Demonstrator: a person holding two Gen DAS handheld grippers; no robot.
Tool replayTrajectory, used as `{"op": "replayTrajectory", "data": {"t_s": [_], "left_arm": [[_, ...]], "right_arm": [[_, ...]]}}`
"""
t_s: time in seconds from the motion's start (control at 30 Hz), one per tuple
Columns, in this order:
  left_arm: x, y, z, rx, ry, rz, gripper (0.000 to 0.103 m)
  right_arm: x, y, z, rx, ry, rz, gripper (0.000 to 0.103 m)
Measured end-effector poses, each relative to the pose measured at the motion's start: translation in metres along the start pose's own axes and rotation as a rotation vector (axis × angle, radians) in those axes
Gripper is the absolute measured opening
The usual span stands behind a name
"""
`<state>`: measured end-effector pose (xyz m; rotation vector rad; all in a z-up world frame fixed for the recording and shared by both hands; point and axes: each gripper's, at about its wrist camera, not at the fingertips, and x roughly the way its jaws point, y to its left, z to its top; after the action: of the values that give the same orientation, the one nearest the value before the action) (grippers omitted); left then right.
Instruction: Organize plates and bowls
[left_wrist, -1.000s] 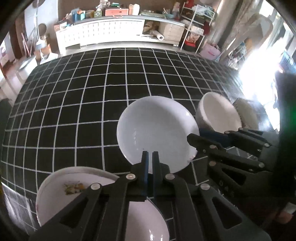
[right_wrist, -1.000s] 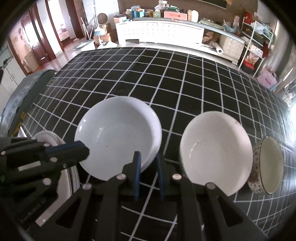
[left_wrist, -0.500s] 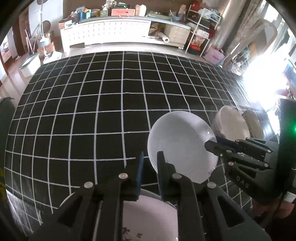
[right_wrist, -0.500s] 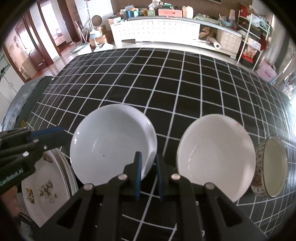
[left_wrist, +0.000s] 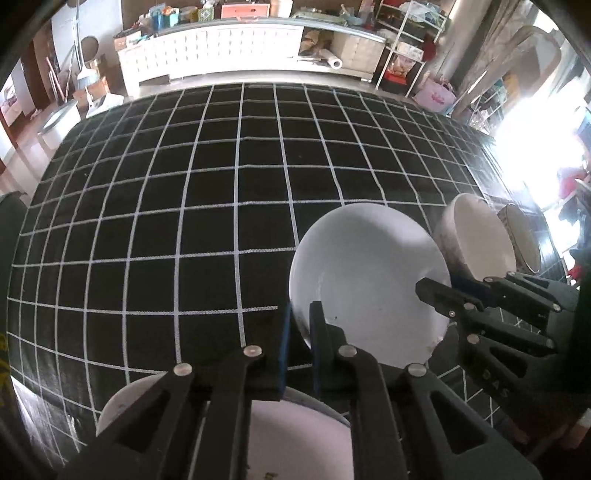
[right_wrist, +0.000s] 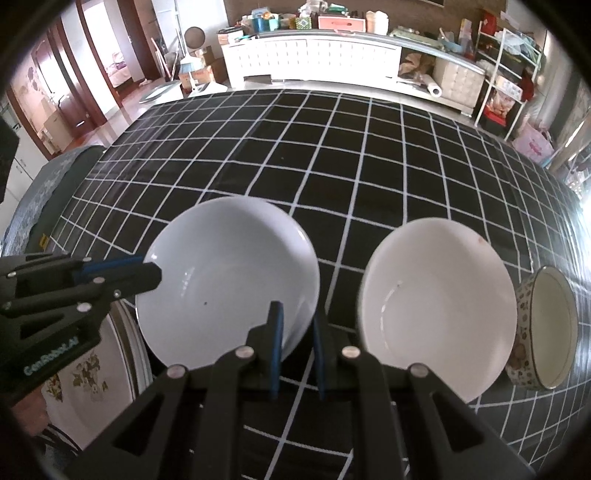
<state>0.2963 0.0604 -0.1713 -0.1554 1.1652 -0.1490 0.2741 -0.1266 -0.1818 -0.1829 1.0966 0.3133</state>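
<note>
A table covered by a black cloth with a white grid (right_wrist: 369, 155) carries the dishes near its front edge: a flower-patterned plate (right_wrist: 92, 373) at the left, a cream bowl (right_wrist: 436, 314) further right, and a small floral-sided bowl (right_wrist: 546, 328) just beside it.

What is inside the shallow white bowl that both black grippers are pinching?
The shallow white bowl looks empty apart from one tiny dark speck. The left gripper and right gripper cover small parts of its rim.
</note>
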Motion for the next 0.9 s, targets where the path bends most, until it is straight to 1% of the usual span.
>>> {"op": "replayTrajectory", "data": {"t_s": [0.17,0.37,0.5,0.67,0.9], "left_arm": [[0.002,-0.003,0.002,0.004,0.0,0.02,0.008],[-0.002,-0.011,-0.01,0.019,0.004,0.018,0.007],[-0.005,-0.019,-0.023,0.015,0.018,0.008,0.007],[-0.014,-0.032,-0.042,0.038,0.037,-0.009,0.007],[-0.016,-0.053,-0.067,0.057,0.07,-0.029,0.007]], "right_arm": [[0.002,-0.003,0.003,0.007,0.013,0.012,0.018],[-0.002,-0.001,-0.006,0.029,0.019,0.0,0.018],[-0.01,-0.002,-0.02,0.034,0.028,-0.008,0.018],[-0.024,-0.002,-0.046,0.023,0.047,-0.028,0.018],[-0.044,-0.014,-0.076,0.086,0.069,-0.011,0.018]]}}
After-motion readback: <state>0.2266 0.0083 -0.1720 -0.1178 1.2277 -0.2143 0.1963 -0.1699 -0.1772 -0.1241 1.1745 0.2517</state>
